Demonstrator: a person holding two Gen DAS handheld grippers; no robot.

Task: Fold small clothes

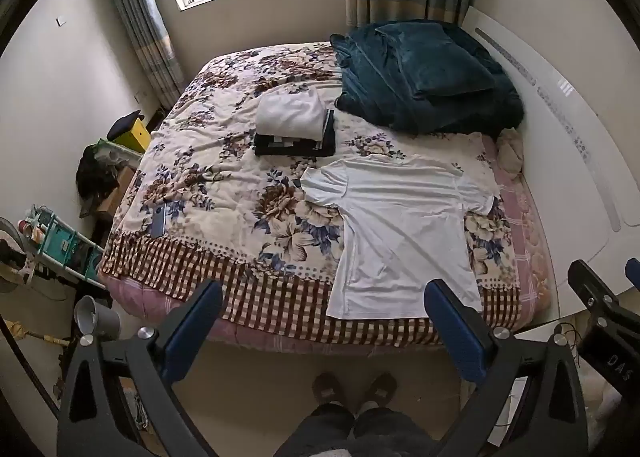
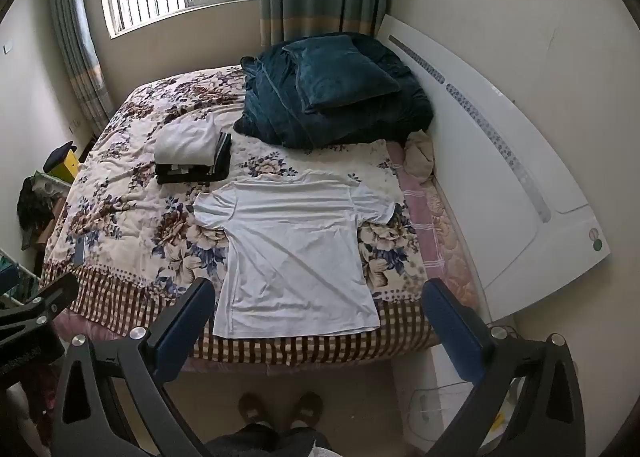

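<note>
1. Left gripper (image 1: pixel 323 299): jaws wide apart, nothing between them, held above the floor short of the bed's near edge. Right gripper (image 2: pixel 319 297): same — jaws spread, empty, clear of the cloth.
2. White T-shirt (image 1: pixel 400 233) lies flat on the floral bedspread (image 1: pixel 208 185), toward the headboard (image 1: pixel 568 161) side. Hem at the near edge of the bed, collar toward the window; long axis runs near-to-far, sleeves out to either side.
3. Beyond the collar: stack of folded clothes (image 1: pixel 294 125), well apart from the shirt. Dark green blanket (image 1: pixel 428 77) heaped at the far corner.
4. Which face is up — cannot tell; possibly the back.
5. Risks, as judged: hem overhangs the checked border, so a one-sided pull may drag the shirt off the bed; pinching bedspread along with the shirt would rumple both; uneven sleeve grabs would skew the fold.
</note>
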